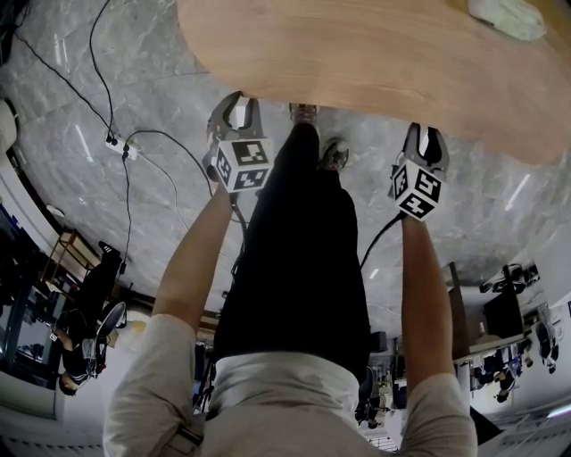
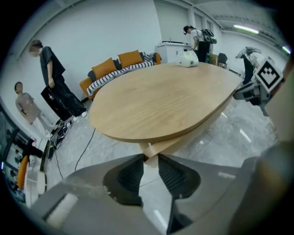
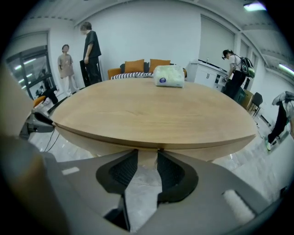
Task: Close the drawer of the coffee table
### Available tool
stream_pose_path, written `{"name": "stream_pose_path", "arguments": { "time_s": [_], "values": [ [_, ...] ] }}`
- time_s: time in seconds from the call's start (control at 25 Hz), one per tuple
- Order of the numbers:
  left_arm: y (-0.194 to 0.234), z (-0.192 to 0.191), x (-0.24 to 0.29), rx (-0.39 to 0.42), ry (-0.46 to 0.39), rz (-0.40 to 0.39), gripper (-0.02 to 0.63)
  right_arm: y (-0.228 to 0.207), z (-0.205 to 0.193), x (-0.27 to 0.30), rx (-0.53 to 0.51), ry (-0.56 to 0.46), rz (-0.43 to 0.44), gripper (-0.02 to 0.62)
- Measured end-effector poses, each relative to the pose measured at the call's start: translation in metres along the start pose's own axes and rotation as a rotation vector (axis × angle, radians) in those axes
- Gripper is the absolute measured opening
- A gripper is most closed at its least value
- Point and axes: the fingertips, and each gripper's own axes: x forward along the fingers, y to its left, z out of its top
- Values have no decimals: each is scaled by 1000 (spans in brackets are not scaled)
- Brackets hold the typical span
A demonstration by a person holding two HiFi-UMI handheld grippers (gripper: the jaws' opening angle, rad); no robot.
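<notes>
An oval coffee table (image 1: 357,45) with a light wood top stands right in front of me. Under the top (image 2: 161,101) a paler wooden band (image 2: 183,140) shows along the near edge; I cannot tell whether it is the drawer front or how far out it stands. My left gripper (image 1: 239,112) (image 2: 150,158) hovers at the table's near rim, open by a narrow gap with nothing in it. My right gripper (image 1: 426,141) (image 3: 147,153) hangs level with the rim of the top (image 3: 151,110), also narrowly open and empty. Neither touches the table.
A white tissue pack (image 1: 507,16) (image 3: 168,75) lies at the table's far end. My black-trousered legs (image 1: 299,250) stand between the grippers. Cables and a power strip (image 1: 125,147) lie on the marble floor at left. People (image 2: 50,69) and an orange sofa (image 2: 119,66) stand beyond.
</notes>
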Motion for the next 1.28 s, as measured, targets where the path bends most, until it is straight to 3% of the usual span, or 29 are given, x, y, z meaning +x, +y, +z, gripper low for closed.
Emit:
{"name": "stream_pose_path", "arguments": {
  "time_s": [0.2,0.28,0.36,0.52,0.68,1.08,1.28],
  "values": [
    [5,1,-4,-123,-31,72,110,0,4,-2,4,-36,2,140],
    [6,-1,-8,-173,-24,101,38,1,4,-7,-26,-31,1,135],
    [0,1,-17,-212,-31,90,20,7,4,-16,-42,-30,6,121],
    [-27,23,-52,-193,-91,39,20,28,21,-44,-88,-73,55,79],
    [-45,56,-99,-213,-165,18,20,53,59,-81,-129,-161,118,8],
    [-76,173,-266,-257,-419,-26,20,81,197,-241,-254,-473,256,8],
    [-82,230,-351,-282,-605,-25,20,85,256,-327,-286,-650,274,8]
  ]
}}
